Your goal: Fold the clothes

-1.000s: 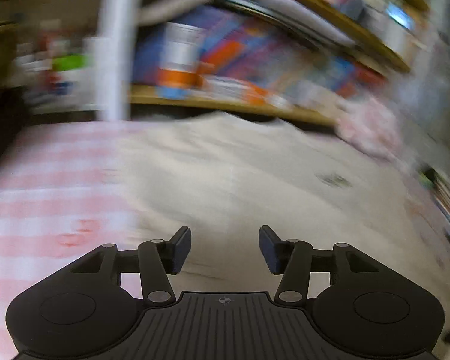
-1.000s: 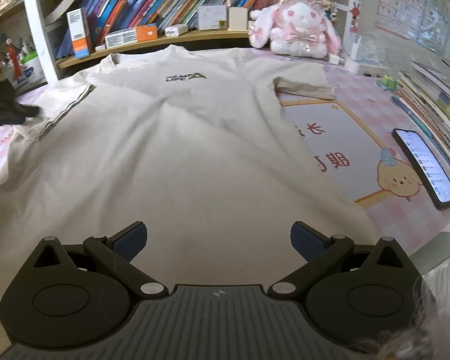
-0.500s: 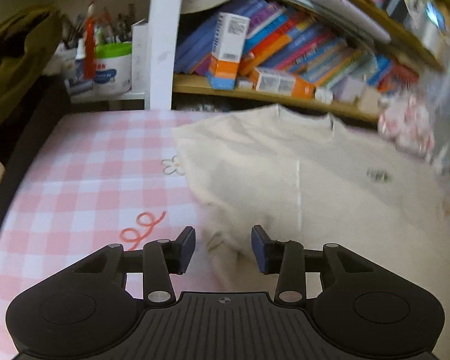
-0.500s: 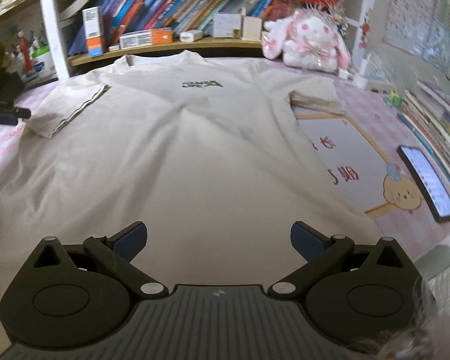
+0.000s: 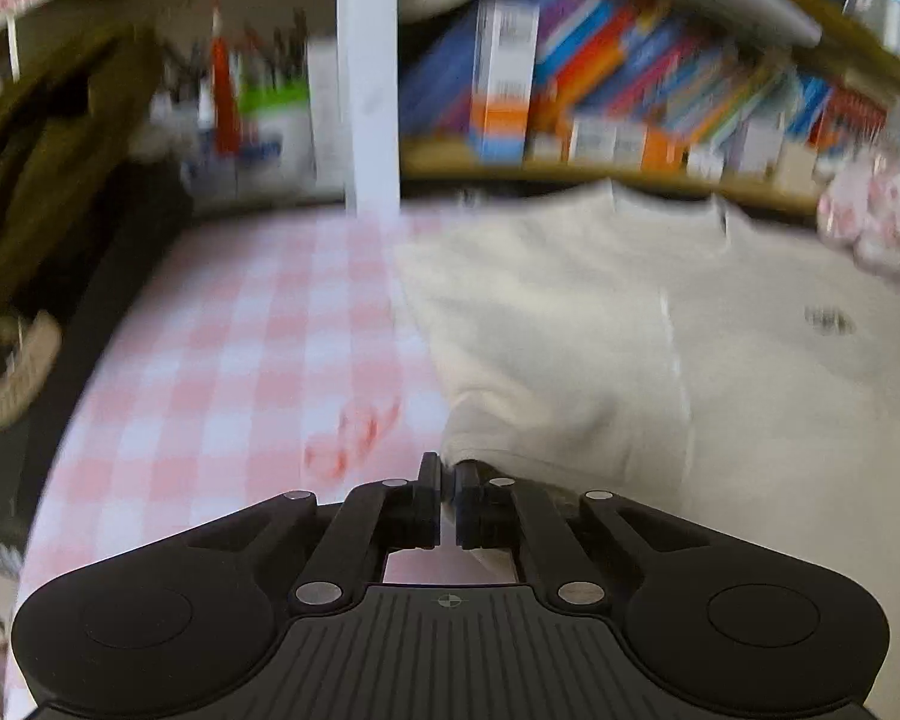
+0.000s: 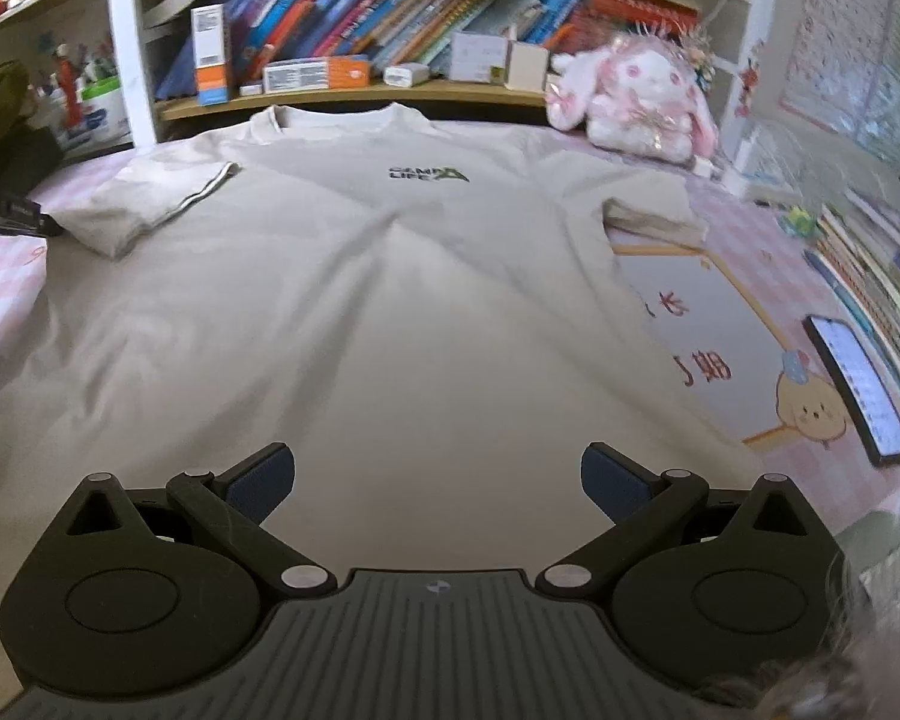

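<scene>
Bookshelves (image 6: 354, 30) back the pink-checked table (image 5: 222, 372) where a beige T-shirt (image 6: 342, 312) lies flat, plush rabbit (image 6: 636, 102) and phone (image 6: 858, 390) alongside. Left hand-held gripper (image 5: 448, 501) is clenched on the shirt's sleeve edge; right hand-held gripper (image 6: 437, 483) hovers released over the hem.

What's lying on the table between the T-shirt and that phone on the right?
In the right wrist view, a pale desk mat with red characters and a cartoon chick lies between the T-shirt and the phone.
</scene>
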`<state>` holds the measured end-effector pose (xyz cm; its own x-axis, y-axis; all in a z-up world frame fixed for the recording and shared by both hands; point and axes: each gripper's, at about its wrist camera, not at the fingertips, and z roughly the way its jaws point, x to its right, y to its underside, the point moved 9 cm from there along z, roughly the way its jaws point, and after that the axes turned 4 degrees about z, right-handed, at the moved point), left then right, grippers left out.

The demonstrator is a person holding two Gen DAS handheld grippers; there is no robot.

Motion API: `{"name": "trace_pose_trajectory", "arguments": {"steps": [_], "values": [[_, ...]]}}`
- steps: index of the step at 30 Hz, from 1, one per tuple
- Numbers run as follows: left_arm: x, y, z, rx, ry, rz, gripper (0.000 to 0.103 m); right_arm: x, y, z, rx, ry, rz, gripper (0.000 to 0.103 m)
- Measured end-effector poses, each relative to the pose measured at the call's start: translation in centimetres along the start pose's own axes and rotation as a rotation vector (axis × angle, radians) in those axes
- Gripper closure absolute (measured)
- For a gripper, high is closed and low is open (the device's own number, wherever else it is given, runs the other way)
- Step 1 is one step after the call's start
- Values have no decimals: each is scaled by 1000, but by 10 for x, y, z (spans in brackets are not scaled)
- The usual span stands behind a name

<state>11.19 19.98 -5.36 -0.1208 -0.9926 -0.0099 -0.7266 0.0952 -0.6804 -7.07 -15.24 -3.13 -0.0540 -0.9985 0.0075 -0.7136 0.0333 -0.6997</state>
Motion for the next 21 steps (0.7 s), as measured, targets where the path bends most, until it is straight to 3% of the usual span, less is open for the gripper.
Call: {"name": "trace_pose_trajectory", "arguments": {"steps": [4, 7, 8, 12, 18, 21], "values": [[0, 9, -7, -19, 34, 20, 90, 11, 0, 3, -12, 21, 42, 0], [-7, 12, -17, -33, 93, 19, 63, 13, 0, 3, -8, 23, 44, 0], [-11, 12, -21, -30, 108, 17, 58, 14, 0, 3, -7, 24, 45, 0], [-38, 0, -25, 22, 129, -74, 58, 19, 2, 2, -11, 37, 51, 0], [-55, -47, 37, 46, 155, -287, 58, 22, 5, 5, -28, 49, 56, 0], [-52, -56, 70, 19, 141, -342, 58, 19, 6, 5, -31, 50, 36, 0]]}}
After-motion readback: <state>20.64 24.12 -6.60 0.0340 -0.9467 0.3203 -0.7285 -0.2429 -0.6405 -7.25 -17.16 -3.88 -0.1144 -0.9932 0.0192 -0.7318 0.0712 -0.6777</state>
